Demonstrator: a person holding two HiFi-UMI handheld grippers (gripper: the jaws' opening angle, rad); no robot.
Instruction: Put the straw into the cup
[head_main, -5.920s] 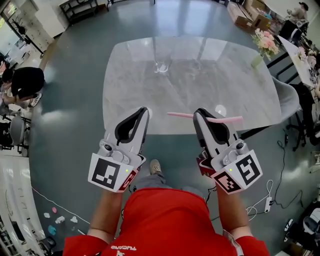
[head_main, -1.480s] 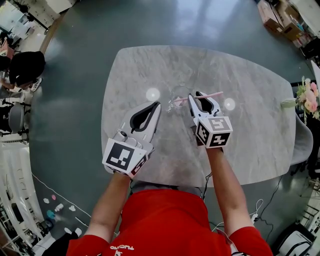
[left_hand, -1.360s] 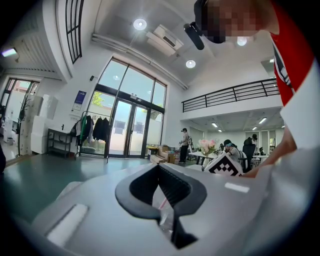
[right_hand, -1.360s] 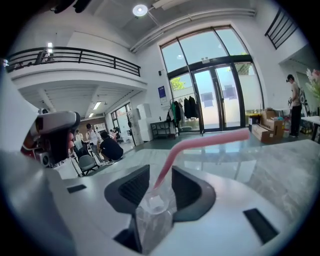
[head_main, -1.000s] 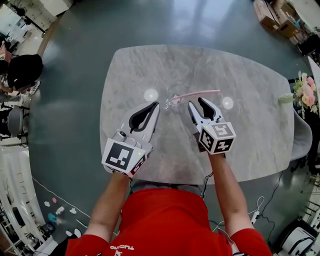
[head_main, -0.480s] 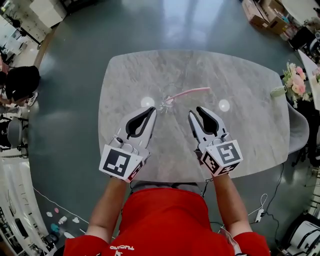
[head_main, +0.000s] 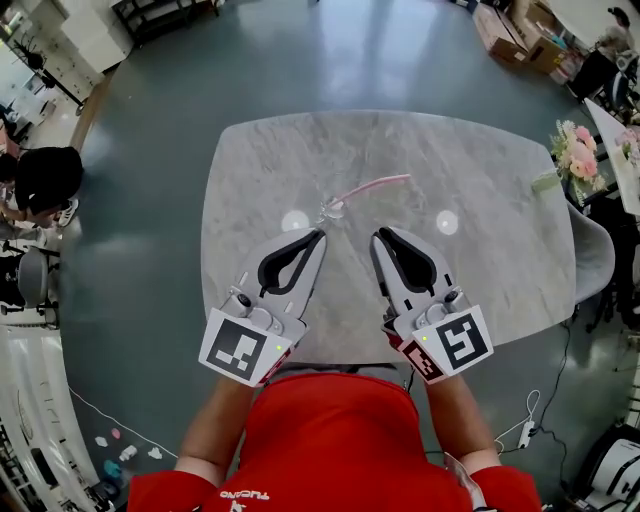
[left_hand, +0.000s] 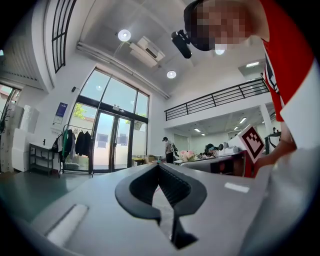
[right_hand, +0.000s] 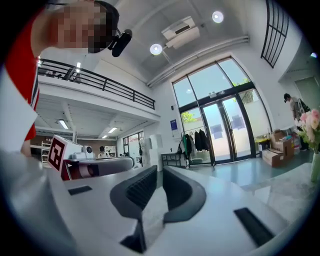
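A clear cup (head_main: 333, 209) stands near the middle of the marble table (head_main: 480, 170). A pink straw (head_main: 368, 186) sits in it and leans out to the right. Neither gripper touches it. My left gripper (head_main: 320, 232) hovers just in front of the cup with its tips together and nothing between them; its own view shows the same closed left gripper (left_hand: 159, 166). My right gripper (head_main: 378, 236) hangs beside it, to the right. In its own view the jaws of the right gripper (right_hand: 159, 170) are closing, with a narrow gap left and nothing in it. Both gripper views look out level into the room, so the cup is hidden there.
A vase of pink flowers (head_main: 573, 160) stands at the table's far right edge, with a grey chair (head_main: 592, 255) beside it. Two lamp reflections (head_main: 295, 220) shine on the tabletop. A seated person (head_main: 45, 178) is off to the left.
The right gripper let go of the straw, which now stays in the cup. Both grippers drew back from the cup toward me and rose. The right jaws went from wide to nearly closed.
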